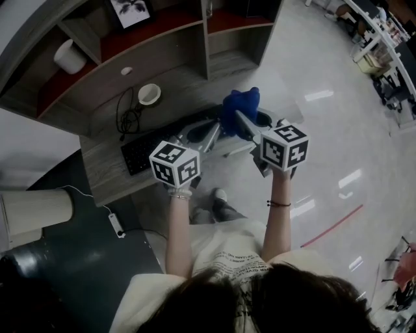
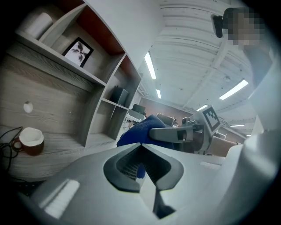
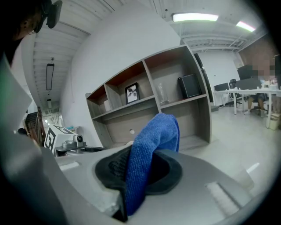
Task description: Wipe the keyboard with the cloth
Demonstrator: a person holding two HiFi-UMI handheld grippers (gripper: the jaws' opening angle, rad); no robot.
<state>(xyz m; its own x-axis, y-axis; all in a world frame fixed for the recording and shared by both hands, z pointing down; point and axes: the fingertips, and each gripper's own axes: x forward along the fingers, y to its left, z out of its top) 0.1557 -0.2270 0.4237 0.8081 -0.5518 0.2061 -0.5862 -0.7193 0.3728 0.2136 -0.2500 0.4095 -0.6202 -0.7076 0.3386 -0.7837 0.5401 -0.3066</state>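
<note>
The black keyboard (image 1: 144, 151) lies on the grey desk (image 1: 104, 172), below and left of both grippers. A blue cloth (image 1: 239, 109) is bunched up in the air above the desk's right end. My right gripper (image 1: 244, 123) is shut on it. In the right gripper view the cloth (image 3: 156, 132) rises out from between the pads. My left gripper (image 1: 209, 133) is shut just left of the cloth, its tips meeting with nothing clearly between them. In the left gripper view the cloth (image 2: 134, 129) hangs right behind the closed tips (image 2: 140, 147), and the right gripper (image 2: 154, 132) reaches in from the right.
A mug (image 1: 149, 95) and a coiled black cable (image 1: 129, 117) sit on the desk behind the keyboard. A shelf unit above holds a paper roll (image 1: 69, 56) and a framed picture (image 1: 130, 12). A power strip (image 1: 116, 224) and a white bin (image 1: 36, 209) are on the floor at left.
</note>
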